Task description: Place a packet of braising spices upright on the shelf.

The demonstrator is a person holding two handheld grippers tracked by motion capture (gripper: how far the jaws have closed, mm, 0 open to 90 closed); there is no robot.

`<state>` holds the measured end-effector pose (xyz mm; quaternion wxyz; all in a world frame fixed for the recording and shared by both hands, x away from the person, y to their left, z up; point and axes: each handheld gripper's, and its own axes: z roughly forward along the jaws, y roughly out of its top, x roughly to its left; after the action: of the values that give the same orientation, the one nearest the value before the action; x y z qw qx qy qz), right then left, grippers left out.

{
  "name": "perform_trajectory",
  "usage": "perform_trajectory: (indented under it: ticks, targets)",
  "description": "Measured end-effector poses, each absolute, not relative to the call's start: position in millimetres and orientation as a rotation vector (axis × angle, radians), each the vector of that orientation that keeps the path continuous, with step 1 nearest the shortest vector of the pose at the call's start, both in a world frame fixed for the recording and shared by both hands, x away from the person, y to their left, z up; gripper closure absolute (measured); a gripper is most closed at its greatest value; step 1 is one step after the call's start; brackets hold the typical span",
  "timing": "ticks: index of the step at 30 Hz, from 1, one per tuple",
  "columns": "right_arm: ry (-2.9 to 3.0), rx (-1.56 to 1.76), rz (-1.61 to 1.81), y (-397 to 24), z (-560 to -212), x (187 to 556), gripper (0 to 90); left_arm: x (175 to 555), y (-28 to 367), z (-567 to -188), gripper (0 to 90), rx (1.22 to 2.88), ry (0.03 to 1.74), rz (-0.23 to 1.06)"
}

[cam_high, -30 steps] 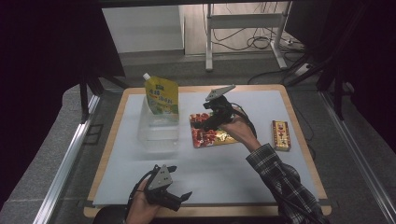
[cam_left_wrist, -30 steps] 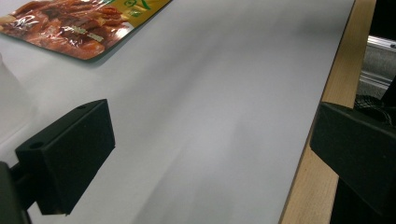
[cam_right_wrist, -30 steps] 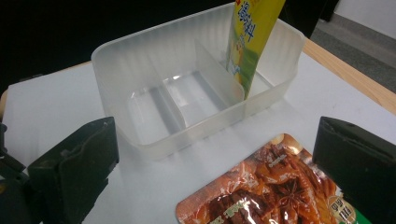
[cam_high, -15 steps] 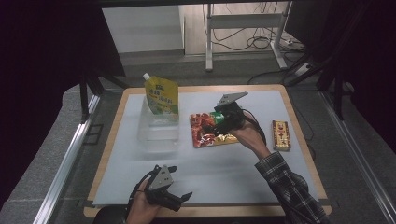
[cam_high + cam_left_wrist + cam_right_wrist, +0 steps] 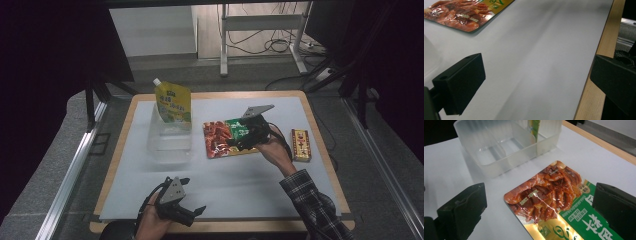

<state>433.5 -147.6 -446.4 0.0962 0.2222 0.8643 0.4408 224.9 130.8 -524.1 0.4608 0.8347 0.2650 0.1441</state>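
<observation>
While the left hand-held gripper rests low at the near edge of the counter, its jaws stand wide apart with nothing between them, and the left gripper view looks past them over bare white surface toward a corner of the snack packet. Farther back on the left, a clear plastic container sits on the counter; it is divided into compartments, and a yellow spouted pouch stands upright in its far part, while the nearer compartments look empty in the right gripper view. Just right of the container, apart from it, the snack packet, red and green with gold at the near edge, lies flat near the middle of the counter. The right hand-held gripper hangs over the packet's right part, jaws spread and straddling it, gripping nothing; whether they touch it I cannot tell. Well to the right, near the counter's edge, lies a small flat box.
</observation>
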Motion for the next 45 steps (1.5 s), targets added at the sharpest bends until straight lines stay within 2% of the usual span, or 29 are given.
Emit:
perform_trajectory:
  ticks: [20, 34, 45]
  targets:
    - [2.515, 0.832, 1.165, -182.4, -476.9, 443.9, 0.0, 225.1, 130.7, -524.4, 0.0, 2.056, 0.647, 0.349]
    - [2.488, 1.042, 1.029, -212.4, -507.2, 464.4, 0.0, 225.1, 130.5, -524.6, 0.0, 2.061, 0.645, 0.350]
    - [2.531, 1.153, 1.022, -220.9, -522.0, 471.3, 0.0, 224.9, 130.0, -524.7, 0.0, 2.063, 0.643, 0.350]
